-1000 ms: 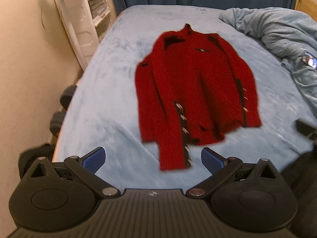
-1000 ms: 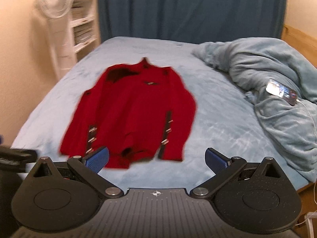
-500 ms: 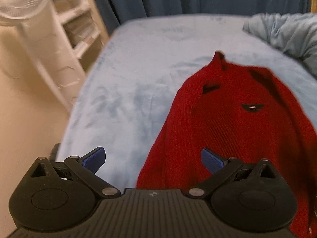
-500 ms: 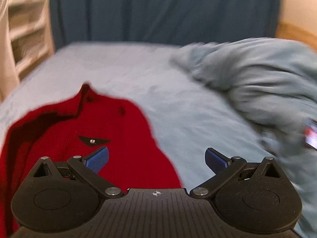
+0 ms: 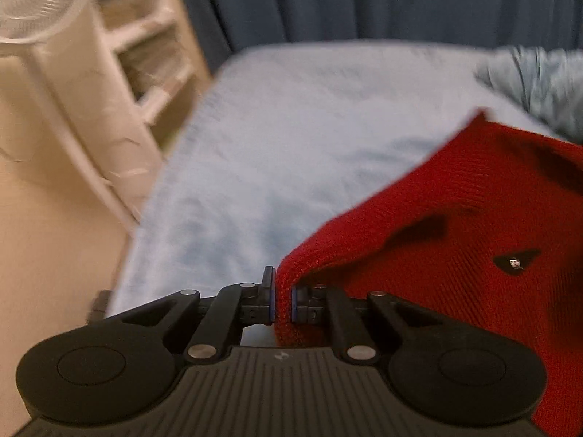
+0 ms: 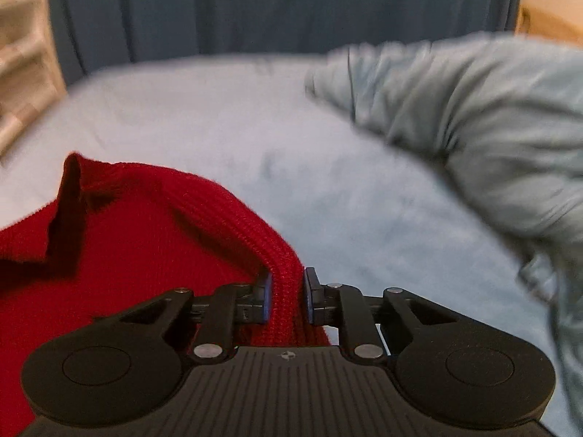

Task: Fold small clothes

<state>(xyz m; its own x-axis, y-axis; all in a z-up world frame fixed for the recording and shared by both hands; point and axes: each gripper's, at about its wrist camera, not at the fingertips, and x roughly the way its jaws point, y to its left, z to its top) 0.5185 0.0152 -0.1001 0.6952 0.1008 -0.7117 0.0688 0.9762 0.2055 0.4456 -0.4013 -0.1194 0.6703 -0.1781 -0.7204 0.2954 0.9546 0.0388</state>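
A red rib-knit sweater (image 5: 455, 240) lies on the bed (image 5: 291, 138), whose cover is a soft, plush pale-blue fabric; the knit is thick, with clear vertical ribs and a stand-up collar (image 6: 73, 178) that rises in a point toward the far end of the bed. A small dark tab with a metal stud (image 5: 515, 263) sits on its chest. The left claw (image 5: 282, 300) is clamped on a bunched fold at the sweater's left shoulder edge, and the right claw (image 6: 286, 296) is clamped on a thicker ribbed fold at the right shoulder edge; both sets of jaws have just been closing, with knit pinched between the blue pads. A crumpled grey-blue duvet (image 6: 473, 116) is heaped along the bed's right side, a dark blue curtain (image 6: 273, 7) hangs behind the far end, and a white shelf unit (image 5: 120, 83) with a fan (image 5: 32, 3) stands off the left edge. A second ago both claws stood wide apart above the near end with the whole sweater spread flat in view; now they are up at its shoulders.
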